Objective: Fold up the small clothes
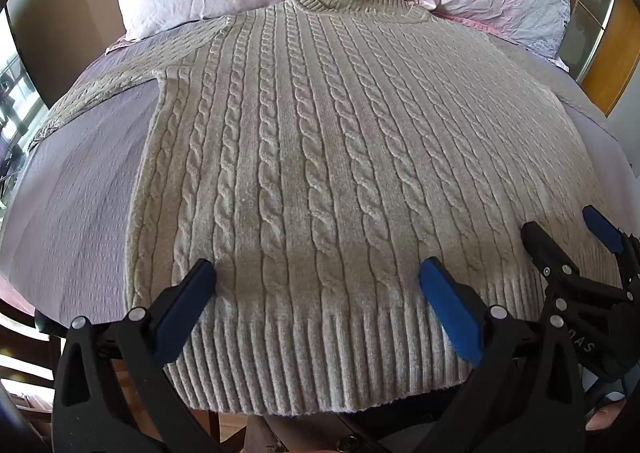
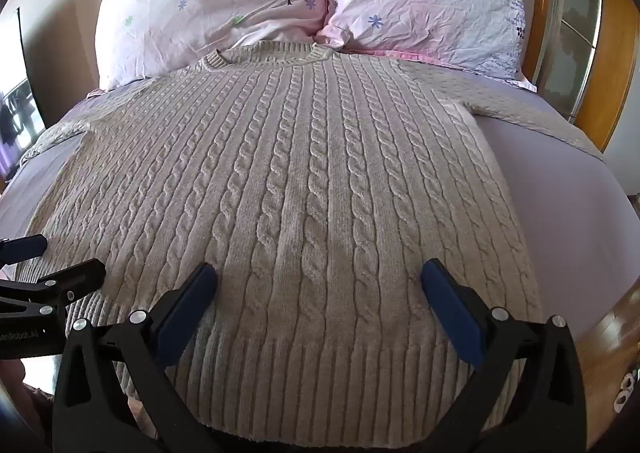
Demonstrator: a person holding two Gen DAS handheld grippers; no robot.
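A cream cable-knit sweater (image 1: 320, 141) lies flat, front up, on the bed, collar toward the pillows and ribbed hem hanging over the near edge; it also shows in the right wrist view (image 2: 304, 181). Its sleeves spread out to the left (image 1: 96, 93) and to the right (image 2: 532, 113). My left gripper (image 1: 318, 273) is open, hovering over the hem's left half. My right gripper (image 2: 320, 275) is open over the hem's right half and also shows at the right of the left wrist view (image 1: 560, 225). Neither holds cloth.
The lilac bedsheet (image 1: 80, 213) covers the bed. Two pink floral pillows (image 2: 216, 9) (image 2: 424, 1) lie at the head. A wooden headboard frame (image 2: 616, 65) stands at the right. Wooden floor (image 2: 608, 337) shows at the lower right.
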